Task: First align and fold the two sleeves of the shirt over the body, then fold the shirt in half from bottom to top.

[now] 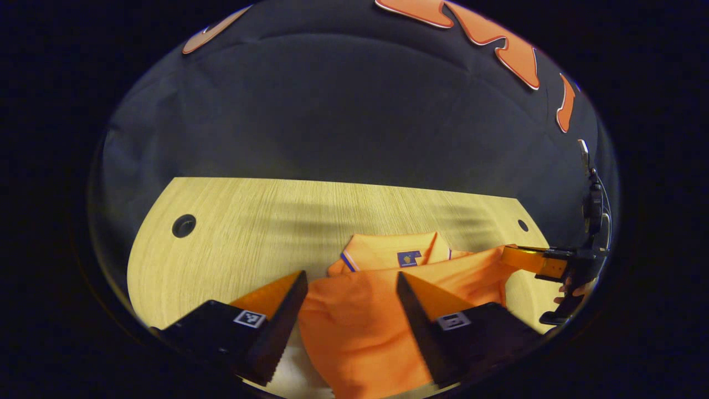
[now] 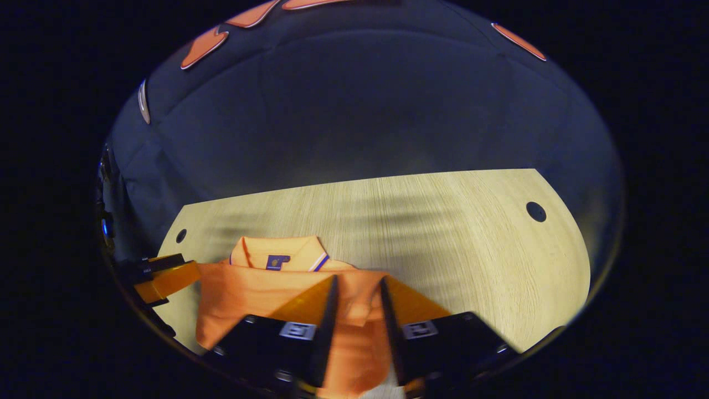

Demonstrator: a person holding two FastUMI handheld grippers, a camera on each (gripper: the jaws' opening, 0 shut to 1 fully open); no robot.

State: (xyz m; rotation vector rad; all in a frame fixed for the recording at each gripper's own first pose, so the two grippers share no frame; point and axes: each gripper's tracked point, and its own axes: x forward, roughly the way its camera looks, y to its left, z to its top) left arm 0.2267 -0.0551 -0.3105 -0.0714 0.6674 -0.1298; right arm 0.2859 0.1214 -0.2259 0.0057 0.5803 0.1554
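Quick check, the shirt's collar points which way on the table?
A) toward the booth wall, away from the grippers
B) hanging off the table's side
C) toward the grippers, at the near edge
A: in both gripper views the orange polo shirt's collar with its neck label lies on the far side, toward the wall, flat on the wooden table, while the body runs back toward the grippers.

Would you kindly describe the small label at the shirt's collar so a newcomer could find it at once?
Start at the pale wooden table, where an orange shirt lies with its collar toward the far edge. Just inside that collar sits a small dark blue label. It is the one dark patch on the orange cloth; the collar's trim beside it is a thin stripe.
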